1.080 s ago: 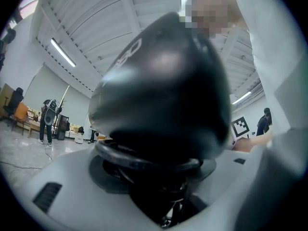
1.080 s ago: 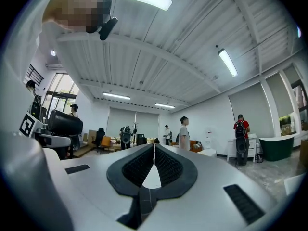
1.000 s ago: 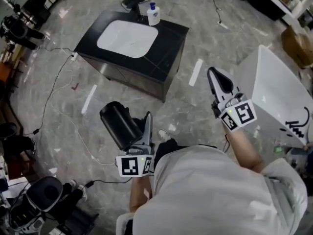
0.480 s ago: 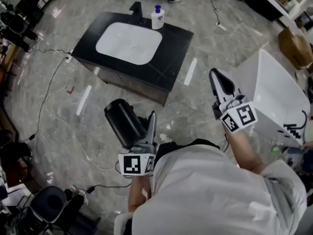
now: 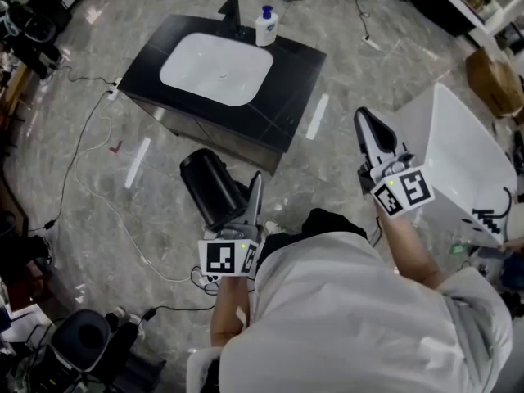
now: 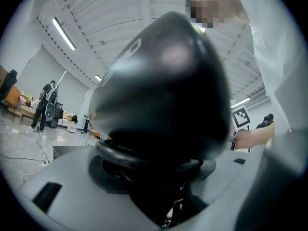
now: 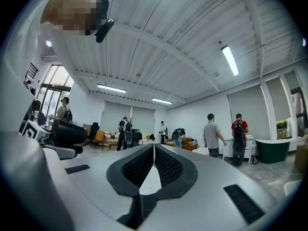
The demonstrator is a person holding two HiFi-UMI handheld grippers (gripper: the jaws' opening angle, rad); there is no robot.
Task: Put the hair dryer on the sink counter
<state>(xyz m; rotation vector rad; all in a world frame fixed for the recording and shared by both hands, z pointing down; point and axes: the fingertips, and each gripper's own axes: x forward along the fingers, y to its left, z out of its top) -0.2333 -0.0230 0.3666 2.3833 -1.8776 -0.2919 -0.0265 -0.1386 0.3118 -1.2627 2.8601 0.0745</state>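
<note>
Moved: hair dryer (image 5: 211,188), clamped in left tongs (image 5: 239,207), carried nearer far sink desk (image 5: 291,80) | right tongs (image 5: 366,125): clenched, empty | handling: likely rigid, smooth, top-heavy; grip handle firmly

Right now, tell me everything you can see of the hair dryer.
The hair dryer is black, smooth plastic by its look, with a fat round barrel. The left claw is shut on its lower part; the barrel juts ahead of the claw, toward the sink counter. It hangs over the floor, short of the counter, touching nothing else.
</note>
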